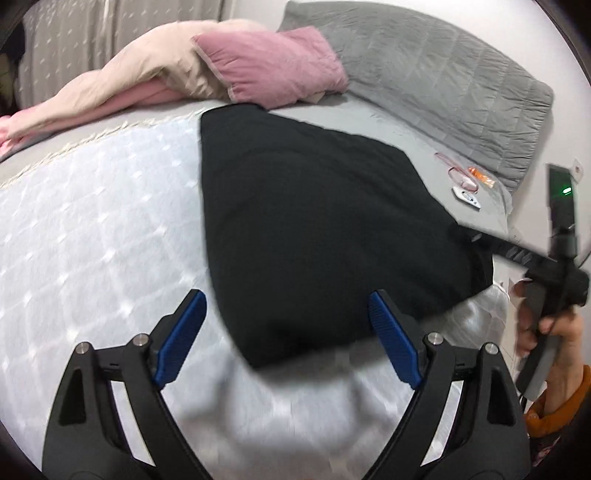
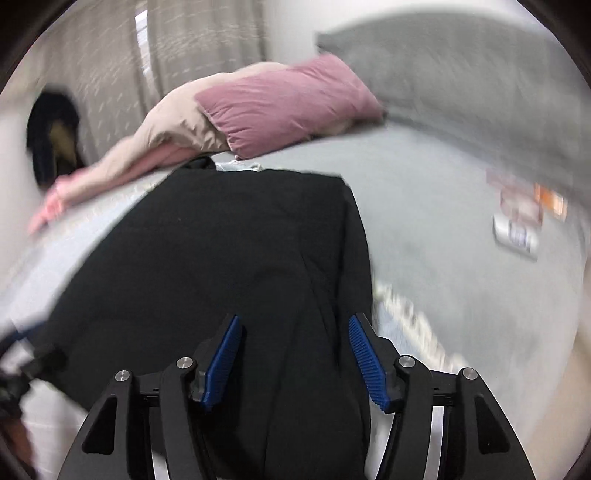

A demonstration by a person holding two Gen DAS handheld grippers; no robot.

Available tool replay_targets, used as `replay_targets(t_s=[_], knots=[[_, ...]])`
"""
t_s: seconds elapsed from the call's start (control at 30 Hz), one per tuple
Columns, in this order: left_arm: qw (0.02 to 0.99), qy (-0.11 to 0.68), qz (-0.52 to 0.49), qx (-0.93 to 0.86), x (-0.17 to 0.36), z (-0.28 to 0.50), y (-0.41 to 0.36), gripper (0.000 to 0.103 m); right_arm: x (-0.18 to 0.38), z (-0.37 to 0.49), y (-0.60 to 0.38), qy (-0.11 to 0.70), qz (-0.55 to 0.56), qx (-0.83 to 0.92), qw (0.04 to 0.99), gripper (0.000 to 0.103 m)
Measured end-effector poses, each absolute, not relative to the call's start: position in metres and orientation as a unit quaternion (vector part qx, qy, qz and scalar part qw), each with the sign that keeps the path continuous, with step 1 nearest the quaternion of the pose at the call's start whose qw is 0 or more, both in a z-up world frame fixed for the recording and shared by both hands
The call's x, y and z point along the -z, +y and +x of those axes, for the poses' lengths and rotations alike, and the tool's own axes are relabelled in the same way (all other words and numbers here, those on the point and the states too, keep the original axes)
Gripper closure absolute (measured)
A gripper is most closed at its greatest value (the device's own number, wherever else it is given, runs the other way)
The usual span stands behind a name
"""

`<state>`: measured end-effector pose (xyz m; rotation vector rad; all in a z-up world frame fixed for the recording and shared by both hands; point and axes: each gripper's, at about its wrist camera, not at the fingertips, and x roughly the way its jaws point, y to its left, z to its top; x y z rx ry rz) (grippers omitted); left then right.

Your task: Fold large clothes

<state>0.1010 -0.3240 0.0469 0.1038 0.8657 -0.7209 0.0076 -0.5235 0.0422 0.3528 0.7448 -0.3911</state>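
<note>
black garment (image 2: pixel 221 266) between right gripper (image 2: pixel 293 360) jaws

Below the fingers (image 2: pixel 360 350) in the right wrist view, the black garment (image 2: pixel 221 266) runs off the bottom edge, its near end unseen. Far right of them, small items (image 2: pixel 521 218) on the bed (image 2: pixel 424 221) smear into unreadable streaks. Far left, a dark shape (image 2: pixel 55 129) stays too blurred to identify.

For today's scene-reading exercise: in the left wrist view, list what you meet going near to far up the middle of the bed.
Left gripper → black garment → pink pillow → grey curtain.
</note>
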Motion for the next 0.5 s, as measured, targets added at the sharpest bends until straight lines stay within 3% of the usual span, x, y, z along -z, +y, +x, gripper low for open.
replay_targets(t_s=[0.1, 0.17, 0.5], knots=[[0.853, 0.419, 0.069, 0.303, -0.055, 0.08, -0.313, 0.004, -0.064, -0.024, -0.538, 0.335, 0.21, 0.2, 0.897, 0.035], [0.86, 0.423, 0.09, 0.272, -0.061, 0.065, -0.307, 0.003, -0.078, -0.035, -0.525, 0.323, 0.205, 0.215, 0.898, 0.018], [0.855, 0.46, 0.128, 0.203, -0.039, 0.013, -0.271, 0.001, -0.055, -0.096, -0.445, 0.395, 0.136, 0.283, 0.864, 0.009]])
